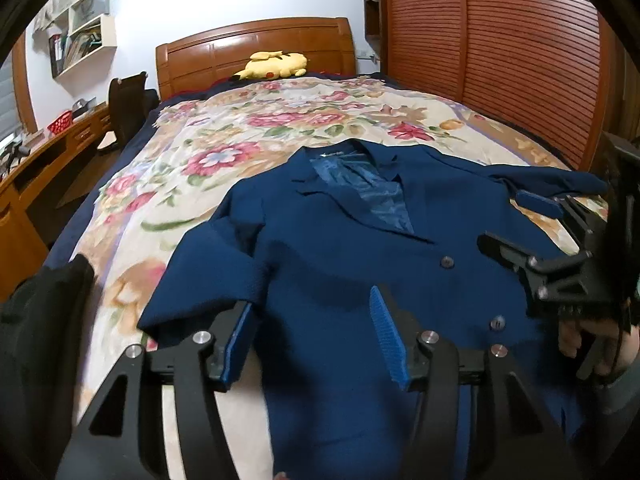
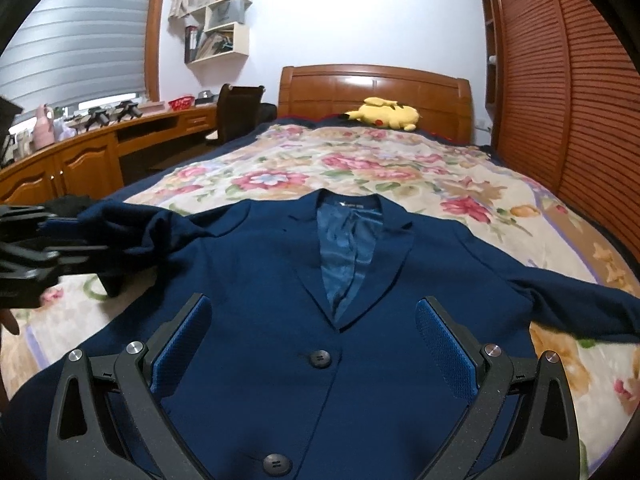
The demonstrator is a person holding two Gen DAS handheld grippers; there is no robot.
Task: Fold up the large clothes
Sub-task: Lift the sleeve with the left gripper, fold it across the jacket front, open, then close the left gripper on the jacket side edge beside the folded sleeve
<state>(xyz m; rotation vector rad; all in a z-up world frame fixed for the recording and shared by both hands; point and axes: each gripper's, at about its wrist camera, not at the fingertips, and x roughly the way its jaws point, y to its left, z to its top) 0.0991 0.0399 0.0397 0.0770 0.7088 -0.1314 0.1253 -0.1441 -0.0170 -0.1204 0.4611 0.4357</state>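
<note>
A dark blue blazer (image 1: 344, 248) lies front up on the floral bedspread (image 1: 240, 128), collar toward the headboard; it also shows in the right wrist view (image 2: 280, 280). My left gripper (image 1: 316, 316) is open over the blazer's left side, with nothing between its blue pads. In the right wrist view the left gripper (image 2: 44, 240) is beside the left sleeve (image 2: 132, 228), which is bunched up toward the body. My right gripper (image 2: 316, 324) is open above the buttoned front, holding nothing. The right sleeve (image 2: 580, 308) lies stretched out to the right.
A yellow plush toy (image 2: 382, 114) lies by the wooden headboard (image 2: 372, 88). A wooden desk (image 2: 80, 156) and dark chair (image 2: 236, 116) stand left of the bed. Slatted wardrobe doors (image 2: 560, 100) run along the right. A black garment (image 1: 36, 320) lies at the bed's near left.
</note>
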